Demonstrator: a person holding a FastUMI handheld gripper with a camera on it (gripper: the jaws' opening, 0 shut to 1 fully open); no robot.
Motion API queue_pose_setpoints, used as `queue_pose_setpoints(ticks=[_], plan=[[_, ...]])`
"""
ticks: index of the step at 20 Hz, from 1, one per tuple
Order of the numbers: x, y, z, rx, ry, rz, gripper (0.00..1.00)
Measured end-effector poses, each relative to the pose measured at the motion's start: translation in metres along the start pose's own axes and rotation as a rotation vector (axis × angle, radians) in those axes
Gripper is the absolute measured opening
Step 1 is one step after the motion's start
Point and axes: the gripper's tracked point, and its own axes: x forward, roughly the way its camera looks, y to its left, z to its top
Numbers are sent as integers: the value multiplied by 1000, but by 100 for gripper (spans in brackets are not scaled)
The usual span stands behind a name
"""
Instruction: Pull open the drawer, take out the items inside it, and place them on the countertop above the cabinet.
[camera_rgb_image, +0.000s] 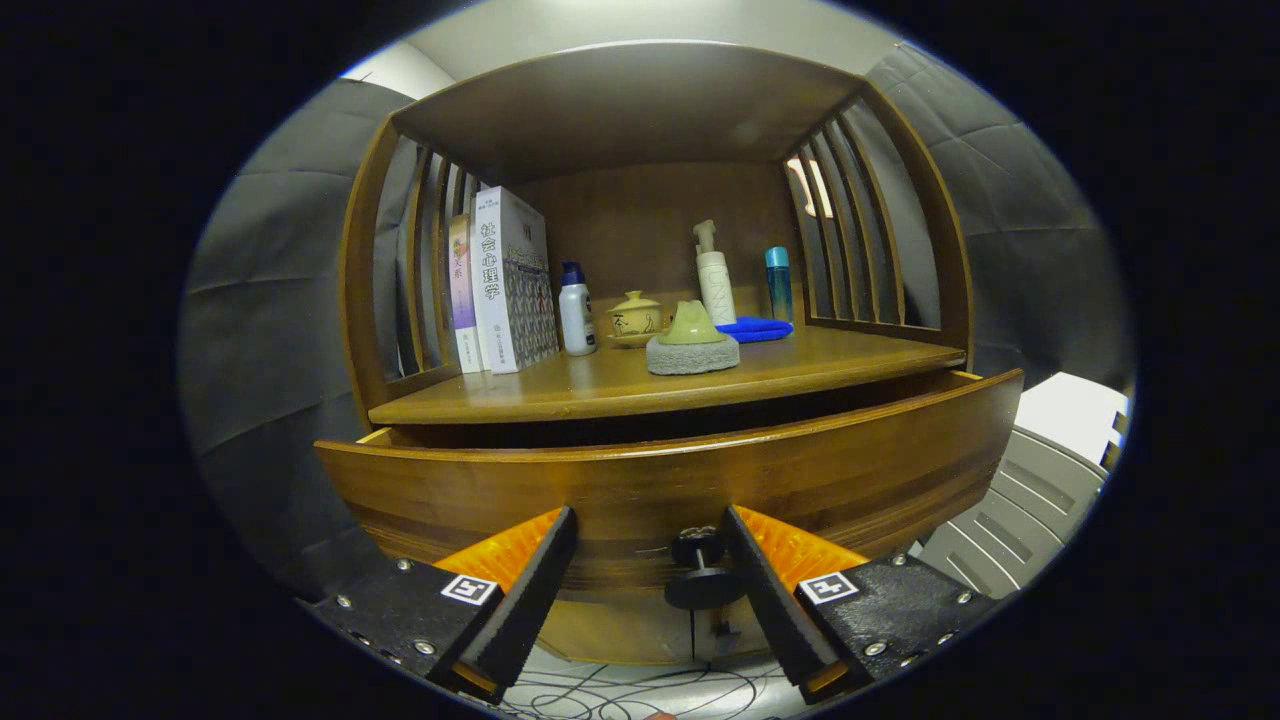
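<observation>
A wooden drawer (660, 470) stands pulled out a little from the cabinet, with a dark gap between its front panel and the countertop (620, 385) above. Its inside is hidden behind the front panel. A small dark knob (702, 572) sticks out of the panel low down. My gripper (650, 535) is open; the knob sits between the fingers, close to the right finger (770, 590), and neither finger presses on it. The left finger (525, 595) stands well apart from the knob.
On the countertop stand books (505, 285), a white bottle (576, 310), a lidded ceramic cup (634, 318), a green cone on a grey stone pad (692, 345), a pump bottle (714, 275), a blue cloth (755, 328) and a blue tube (779, 283). Slatted side walls enclose the shelf. Cables lie below.
</observation>
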Motion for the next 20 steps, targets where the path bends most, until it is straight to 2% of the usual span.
queue_pose_setpoints(ticks=[12, 16, 20], plan=[[49, 1, 8, -5, -10, -3, 94], [46, 2, 8, -26, -3, -2, 94], [29, -11, 53, -24, -82, -1, 94]])
